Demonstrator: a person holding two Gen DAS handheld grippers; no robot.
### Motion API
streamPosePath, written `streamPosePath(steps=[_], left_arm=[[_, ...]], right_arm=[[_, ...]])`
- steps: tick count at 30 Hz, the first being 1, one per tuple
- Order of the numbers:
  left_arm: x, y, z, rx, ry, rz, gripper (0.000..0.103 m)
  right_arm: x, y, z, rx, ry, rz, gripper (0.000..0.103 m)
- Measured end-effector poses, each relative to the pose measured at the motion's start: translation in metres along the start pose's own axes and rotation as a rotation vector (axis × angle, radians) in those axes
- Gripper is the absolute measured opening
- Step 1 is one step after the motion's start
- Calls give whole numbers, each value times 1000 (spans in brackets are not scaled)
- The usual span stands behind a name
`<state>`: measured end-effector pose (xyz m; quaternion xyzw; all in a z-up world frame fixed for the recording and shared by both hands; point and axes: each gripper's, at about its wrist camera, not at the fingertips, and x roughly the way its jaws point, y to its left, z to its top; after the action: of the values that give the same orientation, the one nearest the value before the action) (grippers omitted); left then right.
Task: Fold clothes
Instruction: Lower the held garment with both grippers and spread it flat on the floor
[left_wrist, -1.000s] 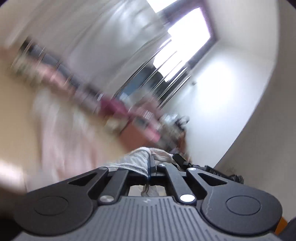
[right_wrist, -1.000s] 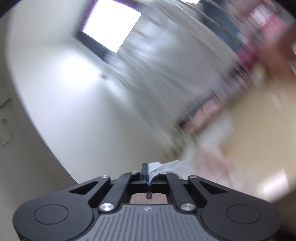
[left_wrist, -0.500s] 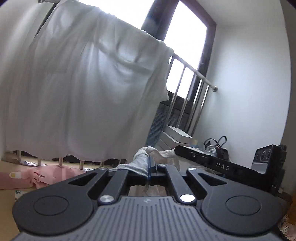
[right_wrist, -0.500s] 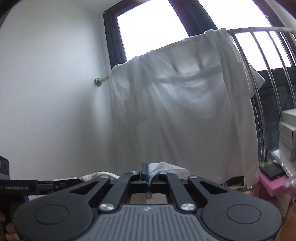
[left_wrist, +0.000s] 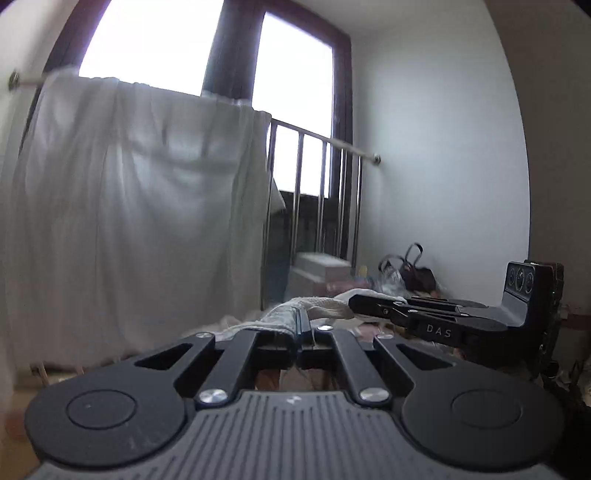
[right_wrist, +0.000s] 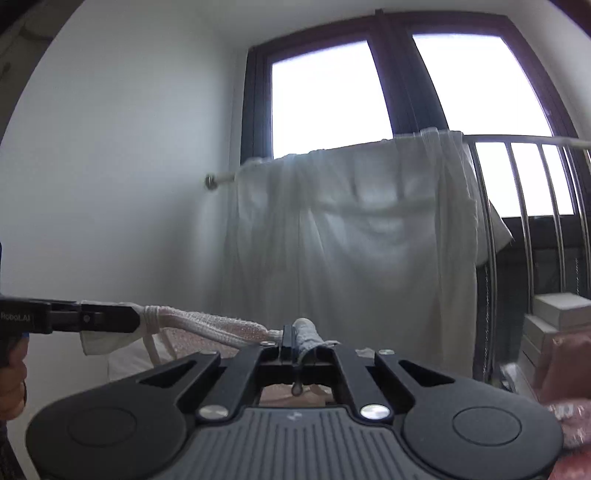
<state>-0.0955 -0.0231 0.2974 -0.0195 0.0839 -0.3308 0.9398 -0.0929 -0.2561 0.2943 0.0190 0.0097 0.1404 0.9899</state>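
Observation:
Both grippers hold one white knitted garment up in the air. My left gripper (left_wrist: 301, 325) is shut on a bunched edge of the garment (left_wrist: 284, 314). My right gripper (right_wrist: 293, 338) is shut on another part of the garment (right_wrist: 207, 326), which stretches as a taut band to the left gripper (right_wrist: 136, 319) seen at the left. In the left wrist view the right gripper (left_wrist: 354, 301) reaches in from the right, its fingertips at the cloth. The rest of the garment hangs below, hidden.
A white sheet (left_wrist: 129, 221) hangs over a metal railing (right_wrist: 517, 139) in front of a dark-framed window (right_wrist: 402, 85). Boxes (right_wrist: 557, 314) stand at the right. A dark handbag (left_wrist: 413, 271) and clutter lie by the white wall (left_wrist: 436, 147).
Both grippers have swung up from the floor to face the window and have kept tilting upward. The two grippers have drawn apart, and the garment now stretches taut between them.

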Motion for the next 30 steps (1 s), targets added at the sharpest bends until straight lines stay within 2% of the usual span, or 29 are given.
streamPosePath(steps=[3, 4, 5, 7, 8, 9, 10, 12, 13, 14, 16, 18, 19, 21, 23, 25, 27, 29, 30], left_arm=[[16, -26, -119, -143, 121, 18, 3], [24, -35, -158, -193, 170, 37, 4], [31, -43, -194, -244, 227, 34, 9], [39, -54, -254, -352, 365, -55, 16], [41, -57, -279, -403, 421, -94, 18], [37, -54, -290, -439, 442, -105, 18], [31, -48, -293, -452, 444, -85, 19], [20, -26, -285, -447, 412, -19, 29], [19, -9, -274, -440, 386, 37, 42], [24, 10, -264, -434, 368, 106, 50], [36, 46, -244, -410, 343, 246, 50], [61, 70, -230, -334, 368, 389, 50], [74, 78, -226, -312, 379, 415, 50], [101, 82, -223, -261, 401, 401, 52], [132, 80, -227, -180, 455, 420, 54], [156, 74, -238, -94, 490, 460, 53], [165, 73, -249, -67, 505, 477, 47], [157, 68, -258, -138, 525, 444, 0], [152, 65, -263, -173, 535, 427, 0]], right_arm=[[-13, -20, -89, 19, 188, -73, 1], [-13, -29, -122, 35, 277, -104, 1], [-12, -39, -156, 52, 397, -114, 4], [-16, -56, -217, 116, 616, -106, 9], [-26, -60, -237, 147, 666, -92, 9], [-36, -62, -254, 167, 701, -80, 9], [-47, -57, -256, 150, 680, -80, 9], [-65, -48, -260, 117, 636, -75, 14], [-62, -38, -259, 103, 614, -54, 16], [-59, -29, -257, 88, 592, -33, 20], [-51, -10, -256, 61, 555, 6, 26], [-30, 7, -267, 44, 576, 20, 27], [-20, 15, -272, 35, 586, 28, 25], [0, 32, -283, 18, 606, 42, 20], [17, 47, -293, -3, 624, 54, 15], [11, 47, -296, -36, 630, 40, 13], [4, 42, -295, -33, 645, 22, 11], [-3, 35, -294, -24, 659, 18, 7], [-6, 30, -293, -16, 660, 12, 7]])
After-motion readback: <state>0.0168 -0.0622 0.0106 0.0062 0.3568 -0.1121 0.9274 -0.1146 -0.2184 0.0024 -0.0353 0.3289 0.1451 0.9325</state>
